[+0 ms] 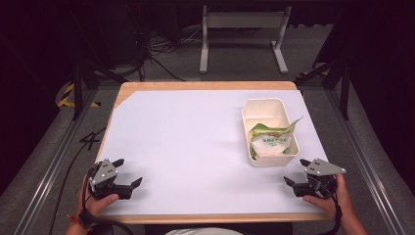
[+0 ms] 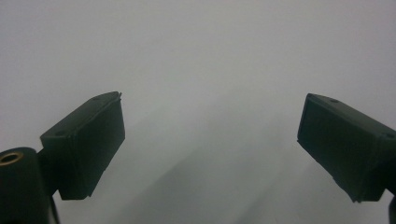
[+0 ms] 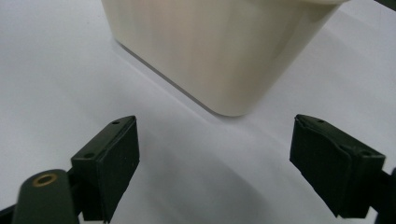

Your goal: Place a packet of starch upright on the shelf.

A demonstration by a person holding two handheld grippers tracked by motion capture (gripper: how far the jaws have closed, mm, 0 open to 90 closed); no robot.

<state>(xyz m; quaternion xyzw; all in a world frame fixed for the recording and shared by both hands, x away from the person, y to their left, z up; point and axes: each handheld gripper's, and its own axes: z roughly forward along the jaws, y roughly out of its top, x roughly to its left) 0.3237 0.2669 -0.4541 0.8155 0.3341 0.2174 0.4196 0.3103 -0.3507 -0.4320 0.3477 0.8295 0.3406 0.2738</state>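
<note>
High view, L to R: left gripper (image 1: 128, 172) sits at the near-left corner of the table (image 1: 186, 147), jaws spread wide & empty, well apart from everything, prob. parked out of the way. Bin (image 1: 270, 131) stands right of centre w/ a bag (image 1: 272, 142) inside, its green top flap poking over the right rim. Right gripper (image 1: 297, 172) hovers just beside the bin's near end, jaws wide apart, nothing held; right gripper view has the bin corner (image 3: 219, 56) dead ahead, so it looks lined up to reach for bin or bag.
</note>
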